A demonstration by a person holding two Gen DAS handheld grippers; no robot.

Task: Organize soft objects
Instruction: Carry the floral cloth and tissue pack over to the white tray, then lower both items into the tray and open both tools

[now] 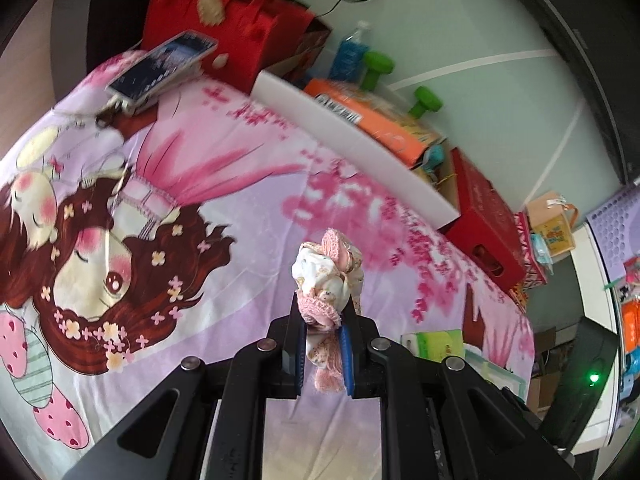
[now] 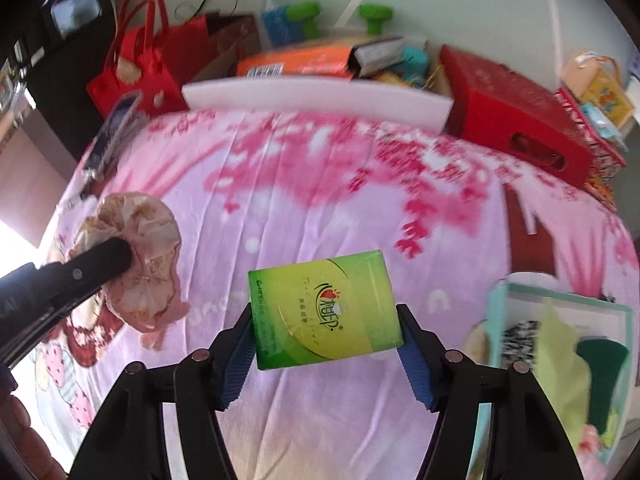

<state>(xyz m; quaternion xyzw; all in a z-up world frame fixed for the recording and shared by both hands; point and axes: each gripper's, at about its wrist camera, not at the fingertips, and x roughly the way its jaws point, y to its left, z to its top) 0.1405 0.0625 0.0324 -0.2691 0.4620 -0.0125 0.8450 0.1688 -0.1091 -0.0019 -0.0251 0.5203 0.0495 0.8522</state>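
- Left gripper [image 1: 323,332] clamped tight on a bunched pink-and-cream cloth item [image 1: 326,276] — lace trim and small print showing, cloth bulging out past the fingertips toward 12 o'clock.
- Seen from the right wrist view, same cloth item [image 2: 138,248] fanned out like a frilly disc at 9 o'clock, hanging off the black left gripper above the bedspread [image 2: 320,184].
- Right gripper [image 2: 326,332] pinching a green tissue pack [image 2: 322,310] by its two short sides, blue pads [image 2: 236,360] pressed against the wrapper; pack tilted, raised clear of the pink cartoon-print cover.
- At 4 o'clock in the right view, an open pale-blue box [image 2: 560,360] on the bed, holding a yellow-green cloth [image 2: 560,352], something dark green and a black-and-white patterned piece.
- Along the far edge, toward 12 o'clock: white foam block [image 2: 316,96], red bag [image 2: 136,76], red carton [image 2: 516,112], orange box [image 2: 296,62], green dumbbells [image 2: 374,16], blue-labelled bottle [image 2: 274,20].
- Phone [image 1: 164,66] lying at 11 o'clock in the left view, at the bed's far corner beside the red bag.
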